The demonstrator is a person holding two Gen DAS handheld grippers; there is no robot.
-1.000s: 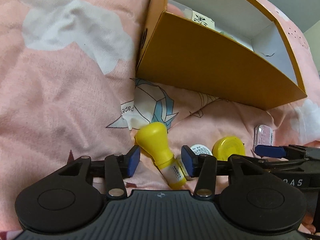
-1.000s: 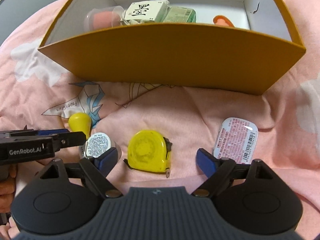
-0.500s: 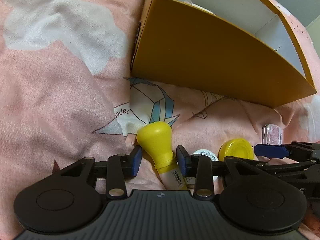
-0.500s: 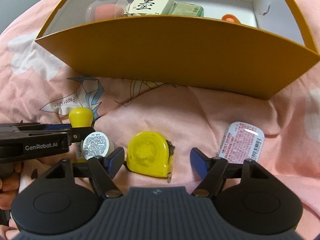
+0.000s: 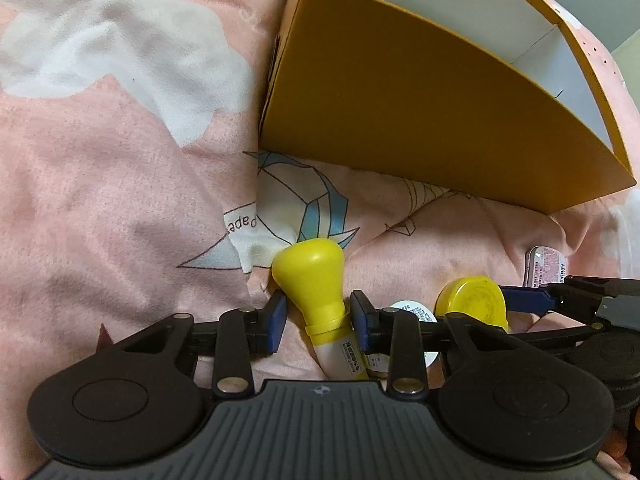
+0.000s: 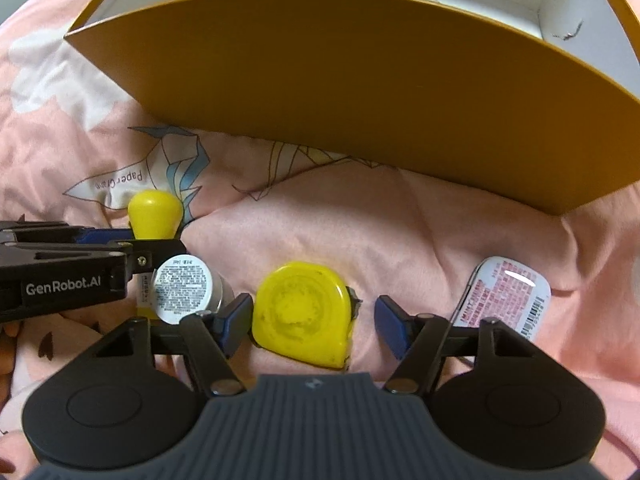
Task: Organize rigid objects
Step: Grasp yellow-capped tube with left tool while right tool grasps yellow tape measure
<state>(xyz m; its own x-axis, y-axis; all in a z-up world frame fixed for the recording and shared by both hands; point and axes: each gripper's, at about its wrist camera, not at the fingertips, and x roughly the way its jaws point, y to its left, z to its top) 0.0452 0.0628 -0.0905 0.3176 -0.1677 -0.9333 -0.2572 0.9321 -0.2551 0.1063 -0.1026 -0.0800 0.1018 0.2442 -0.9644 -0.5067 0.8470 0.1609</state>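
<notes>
While both pairs of jaws are closing, the left gripper [image 5: 318, 318] straddles the yellow bottle [image 5: 316, 280], long axis pointing to 11 o'clock, pads barely clear. The right gripper [image 6: 310, 322] brackets the tape measure [image 6: 302, 320], gap at 3 o'clock.
</notes>
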